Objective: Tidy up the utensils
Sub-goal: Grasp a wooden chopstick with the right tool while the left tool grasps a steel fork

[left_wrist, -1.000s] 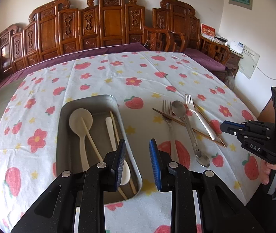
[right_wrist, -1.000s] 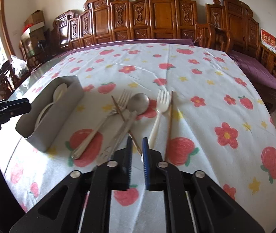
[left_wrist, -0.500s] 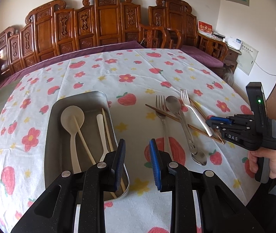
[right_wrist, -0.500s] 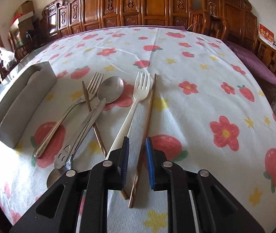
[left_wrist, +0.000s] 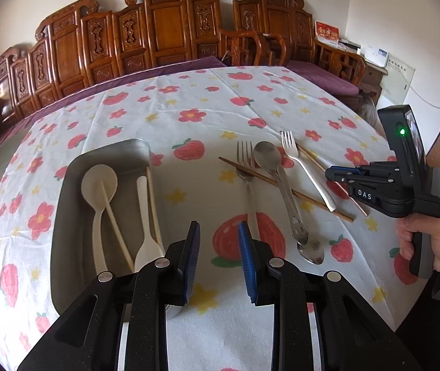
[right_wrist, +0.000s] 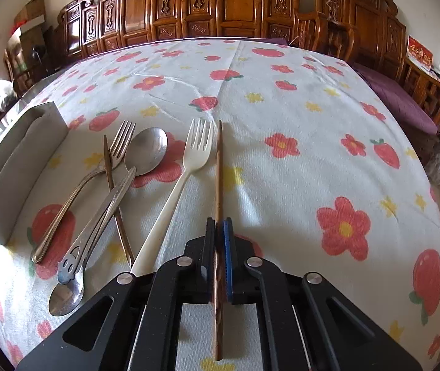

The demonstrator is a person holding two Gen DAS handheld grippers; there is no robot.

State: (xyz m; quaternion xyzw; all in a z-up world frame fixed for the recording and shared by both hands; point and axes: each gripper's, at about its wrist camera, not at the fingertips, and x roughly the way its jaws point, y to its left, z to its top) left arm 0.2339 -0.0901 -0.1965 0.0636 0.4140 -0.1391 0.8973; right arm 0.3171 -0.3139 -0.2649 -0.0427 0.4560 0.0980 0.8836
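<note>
**Right jaws pinched on a brown chopstick; left jaws part-open, empty**

Biggest first: your table, under a tablecloth [right_wrist: 297, 99] w/ strawberry and flower print, fills both views. Carved wooden chairs [left_wrist: 170, 27] line the far side.

On the cloth to your left sits the metal tray [left_wrist: 65, 216]. Inside it: a white spoon [left_wrist: 97, 185], a second white utensil w/ its wide end near you, and pale chopsticks [left_wrist: 114, 219] lying across and beside them.

Your left gripper [left_wrist: 218, 256] hangs over the cloth just right of the tray's near end. Jaws are spread a little, nothing between the pads, touching nothing.

Your right gripper [right_wrist: 219, 247] is down at the right edge of the loose utensil group, held in your hand [left_wrist: 430, 241]. Its jaws have just been closing and now sit pressed together on the brown chopstick [right_wrist: 218, 167], gripping it near its thick end. The tip runs away from you, lying just beside the white fork [right_wrist: 186, 170] on that fork's right; the thick end sticks out behind the pads.

Rest of the loose group, left of the white fork: a metal spoon [right_wrist: 145, 151], bowl far from you, handle overlapping a second metal spoon [right_wrist: 65, 296] whose bowl is near you. A metal fork [right_wrist: 96, 167] lies furthest left, and the other brown chopstick [right_wrist: 108, 170] crosses over it.
</note>
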